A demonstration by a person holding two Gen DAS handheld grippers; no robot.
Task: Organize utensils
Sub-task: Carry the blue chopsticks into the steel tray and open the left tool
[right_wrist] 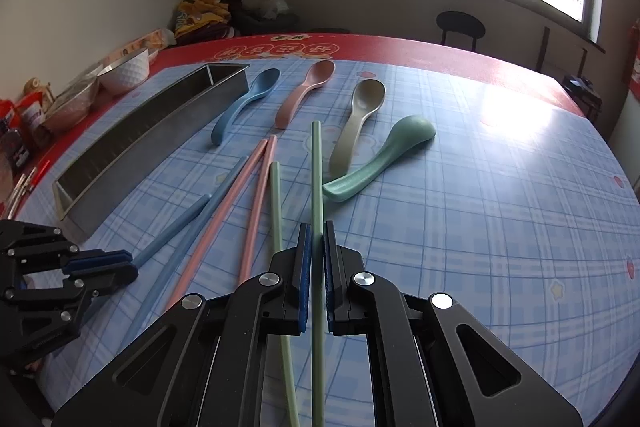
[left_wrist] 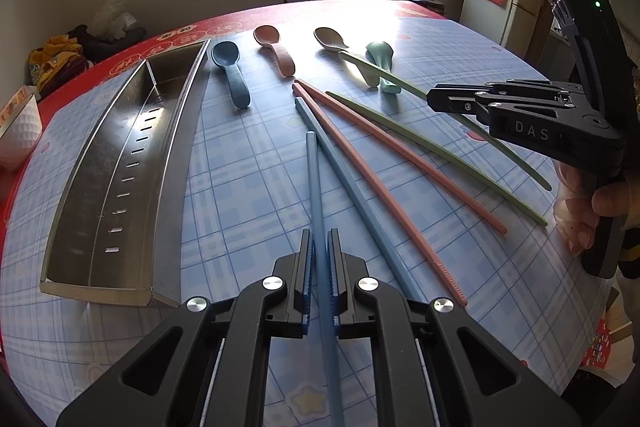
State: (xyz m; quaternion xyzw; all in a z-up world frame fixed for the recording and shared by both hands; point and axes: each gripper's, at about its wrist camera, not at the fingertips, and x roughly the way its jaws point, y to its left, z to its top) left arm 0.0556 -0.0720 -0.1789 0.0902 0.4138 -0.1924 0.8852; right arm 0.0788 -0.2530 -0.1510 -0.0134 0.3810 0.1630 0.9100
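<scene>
Two grips at once, and that's my worry: my left gripper (left_wrist: 319,239) is clamped tight on one blue chopstick (left_wrist: 314,187), and my right gripper (right_wrist: 317,231) is pinched shut on one green chopstick (right_wrist: 316,171), each stick running long out past the fingertips. Held so near one end, either could pivot or slip in the pads if I swing fast. Just beside them, the second blue chopstick (left_wrist: 352,195), the pink pair (left_wrist: 400,171) and the other green chopstick (right_wrist: 276,203) lie fanned and close together on the table (right_wrist: 500,227), so a low pass with a dangling tip could scatter them. Further out, four spoons sit in a row, the teal spoon (right_wrist: 384,155) tipped over. On the far left waits the steel tray (left_wrist: 120,163); it's narrow, and a skewed stick may catch its rim.
</scene>
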